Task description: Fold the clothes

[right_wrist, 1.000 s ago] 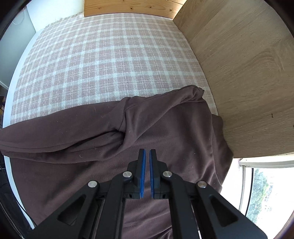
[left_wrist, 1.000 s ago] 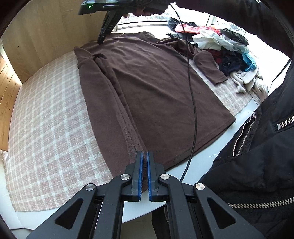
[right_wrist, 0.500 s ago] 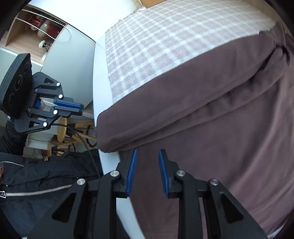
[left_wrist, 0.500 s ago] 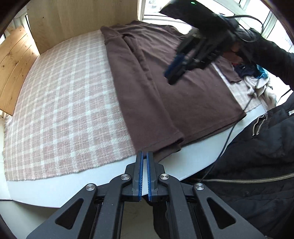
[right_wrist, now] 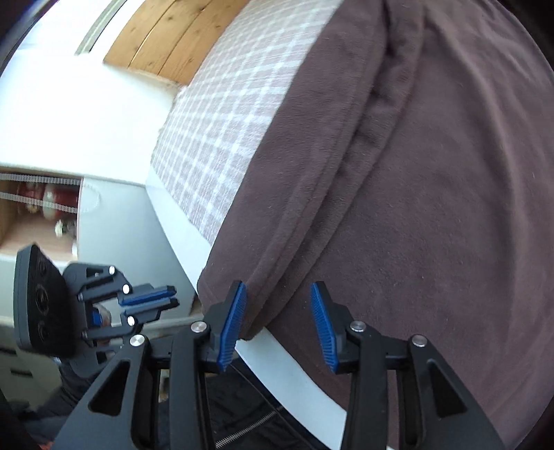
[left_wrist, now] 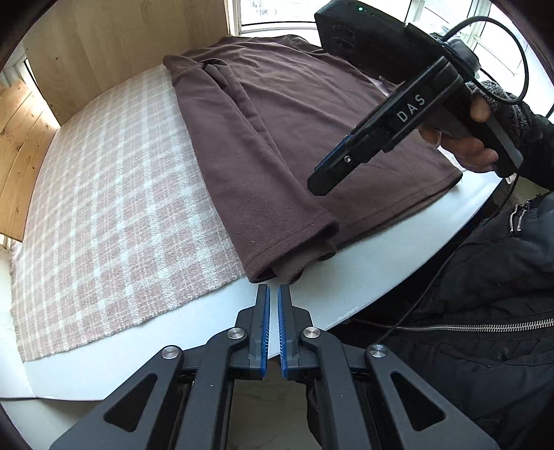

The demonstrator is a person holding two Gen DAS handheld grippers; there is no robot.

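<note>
A brown fleece top (left_wrist: 277,114) lies flat on the checked blanket (left_wrist: 104,207), its left side folded inward along its length. The folded hem corner (left_wrist: 291,256) reaches the white table edge. My left gripper (left_wrist: 273,294) is nearly shut and empty, just short of that corner. My right gripper (right_wrist: 278,304) is open and hovers low over the folded hem (right_wrist: 263,277), with nothing between the pads. It shows in the left wrist view (left_wrist: 329,173) above the top. The left gripper shows in the right wrist view (right_wrist: 149,301), off the table edge.
The white table edge (left_wrist: 381,263) runs in front of the blanket. Wooden panels (left_wrist: 104,52) stand behind and to the left. A window (left_wrist: 277,14) is at the back. The person's black jacket (left_wrist: 484,311) is at the right.
My right gripper swung from the far collar end to the near hem and opened wide. My left gripper pulled back off the top to the table edge and stayed nearly shut.
</note>
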